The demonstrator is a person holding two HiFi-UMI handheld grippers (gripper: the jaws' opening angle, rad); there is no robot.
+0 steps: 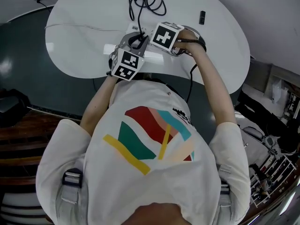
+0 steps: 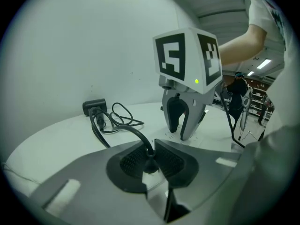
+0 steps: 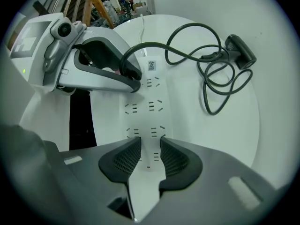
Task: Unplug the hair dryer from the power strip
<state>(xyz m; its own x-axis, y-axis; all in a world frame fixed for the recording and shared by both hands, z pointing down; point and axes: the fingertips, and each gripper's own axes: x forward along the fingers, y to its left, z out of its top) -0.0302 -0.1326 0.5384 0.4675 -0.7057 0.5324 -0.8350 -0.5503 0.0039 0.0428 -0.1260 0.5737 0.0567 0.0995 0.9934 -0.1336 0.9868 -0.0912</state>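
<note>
A white power strip (image 3: pixel 151 108) lies on the white table (image 1: pixel 84 27) near its front edge. My left gripper (image 2: pixel 150 161) is shut on the black plug (image 2: pixel 149 164) at the strip's far end. Whether the pins sit in the socket is hidden. The plug's cord (image 3: pixel 187 32) loops away to the black hair dryer (image 3: pixel 241 49), which lies further back on the table. My right gripper (image 3: pixel 150 156) points straight down, its tips on the strip's top face. Its jaws stand a little apart with nothing gripped between them. In the left gripper view the right gripper (image 2: pixel 180 130) stands just beyond the plug.
A small black object (image 1: pixel 202 17) lies at the table's far right. The dark floor (image 1: pixel 28 55) shows past the table's near edge, close to the strip. A black cable (image 1: pixel 191 78) hangs below my right hand. Cluttered shelving (image 1: pixel 276 172) stands at the right.
</note>
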